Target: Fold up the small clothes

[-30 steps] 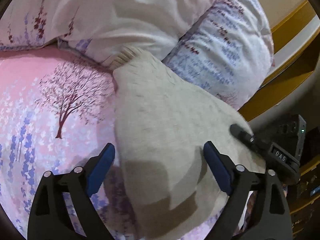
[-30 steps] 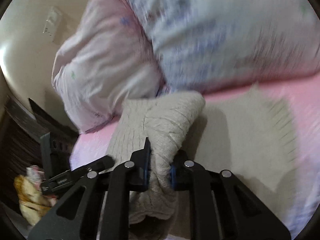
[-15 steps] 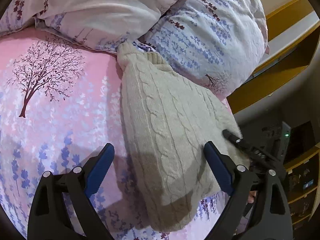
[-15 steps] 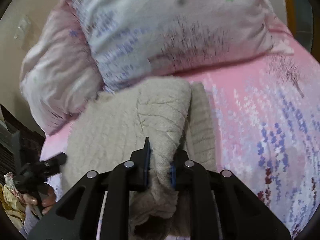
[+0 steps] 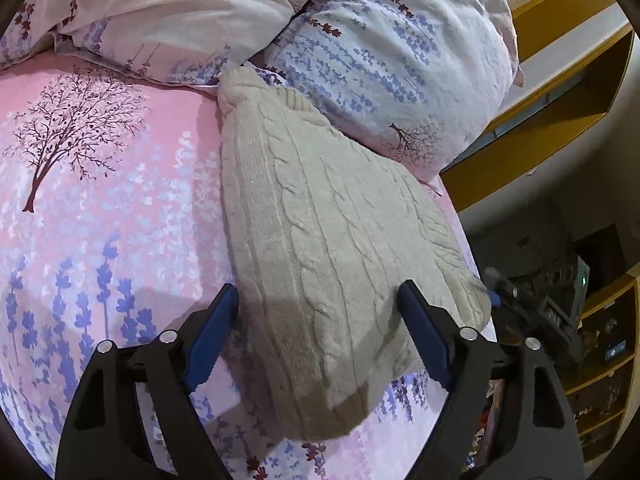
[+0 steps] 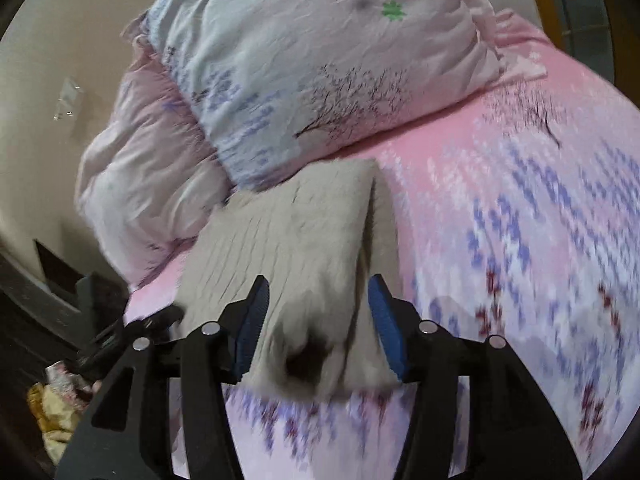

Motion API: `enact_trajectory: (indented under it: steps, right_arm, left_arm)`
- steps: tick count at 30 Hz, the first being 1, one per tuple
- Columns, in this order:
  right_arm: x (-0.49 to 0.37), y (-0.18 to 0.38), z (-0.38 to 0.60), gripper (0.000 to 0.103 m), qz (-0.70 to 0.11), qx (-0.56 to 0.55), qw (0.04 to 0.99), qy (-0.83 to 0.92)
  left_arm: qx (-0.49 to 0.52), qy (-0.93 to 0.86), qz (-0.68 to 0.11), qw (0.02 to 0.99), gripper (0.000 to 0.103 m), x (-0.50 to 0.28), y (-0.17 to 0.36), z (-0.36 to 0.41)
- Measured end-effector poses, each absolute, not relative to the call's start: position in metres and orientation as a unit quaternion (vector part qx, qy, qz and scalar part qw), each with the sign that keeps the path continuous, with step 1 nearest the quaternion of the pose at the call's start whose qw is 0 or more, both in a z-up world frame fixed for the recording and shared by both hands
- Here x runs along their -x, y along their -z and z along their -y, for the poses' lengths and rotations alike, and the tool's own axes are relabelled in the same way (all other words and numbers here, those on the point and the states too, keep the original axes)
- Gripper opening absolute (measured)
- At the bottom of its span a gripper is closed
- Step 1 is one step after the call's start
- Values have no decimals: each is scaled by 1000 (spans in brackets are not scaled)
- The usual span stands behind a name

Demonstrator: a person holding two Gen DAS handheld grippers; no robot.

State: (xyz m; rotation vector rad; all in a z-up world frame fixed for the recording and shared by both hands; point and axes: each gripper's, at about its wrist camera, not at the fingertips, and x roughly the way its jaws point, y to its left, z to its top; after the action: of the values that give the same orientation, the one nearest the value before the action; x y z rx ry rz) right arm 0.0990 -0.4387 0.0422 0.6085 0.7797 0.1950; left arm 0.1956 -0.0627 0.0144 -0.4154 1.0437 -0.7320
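Observation:
A beige cable-knit sweater lies folded on the pink flowered bedsheet, its far end against the pillows. My left gripper is open, its blue pads straddling the sweater's near part just above it. In the right wrist view the sweater lies with a folded edge running away from me. My right gripper is open with the sweater's near end between its pads, not clamped. The other gripper shows dimly at the left edge.
Two flowered pillows are piled at the head of the bed, also in the right wrist view. The bed edge drops off at right to dark furniture and yellow shelves. A cream wall stands behind.
My right gripper was shut on the sweater's fold and carried it over the garment; now it has opened and let go. The left gripper stayed open and shifted little.

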Motion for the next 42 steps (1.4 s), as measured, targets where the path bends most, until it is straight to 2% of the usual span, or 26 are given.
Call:
enact_trajectory:
  steps: [4,5,8,10,14,19,21,25,26,27,30,35,37,42]
  right_arm:
    - [-90,-35,427,43,-386,-290,868,-114]
    - [-92,-33,422,39,-392,-282,868,-115]
    - [-90,-30,417,7,-395,-263,873,-109]
    - [-86,-42,417,7,-367,-251,891,-95]
    - [-75,-70,412,7,-318,-209,922,-67]
    - [-87,-34,407,7,-389,-158,907,-13]
    - [-89,-16,410,7,-405,-170,898,-10]
    - [-91,-16,413,9,-404,-177,897,-9]
    - [-91,-16,414,14,-406,-175,897,-8]
    - [-91,-16,416,25,-407,-175,896,-4]
    - [-87,-13,420,37,-410,-187,893,-1]
    - [-81,-18,434,45,-398,-232,888,-19]
    - [-84,-27,439,45,-387,-243,889,-23]
    - [-110,-47,450,50,-371,-266,889,-35]
  left_arm:
    - [192,335,-486,784,76,-194,-13,66]
    - [194,332,-485,785,74,-193,-12,65]
    - [191,326,-483,790,64,-191,-12,65]
    - [182,324,-477,797,55,-188,-14,65]
    - [173,330,-459,807,50,-180,-21,66]
    - [127,318,-450,825,50,-174,-21,75]
    - [101,312,-444,834,51,-172,-22,80]
    - [62,297,-434,848,56,-168,-24,88]
    - [59,295,-433,850,57,-168,-23,88]
    - [59,294,-434,850,57,-169,-23,87]
    - [61,291,-437,849,61,-171,-23,86]
    - [57,281,-442,850,72,-173,-21,85]
    - [56,277,-445,850,78,-175,-20,85]
    - [72,278,-455,843,83,-185,-21,79]
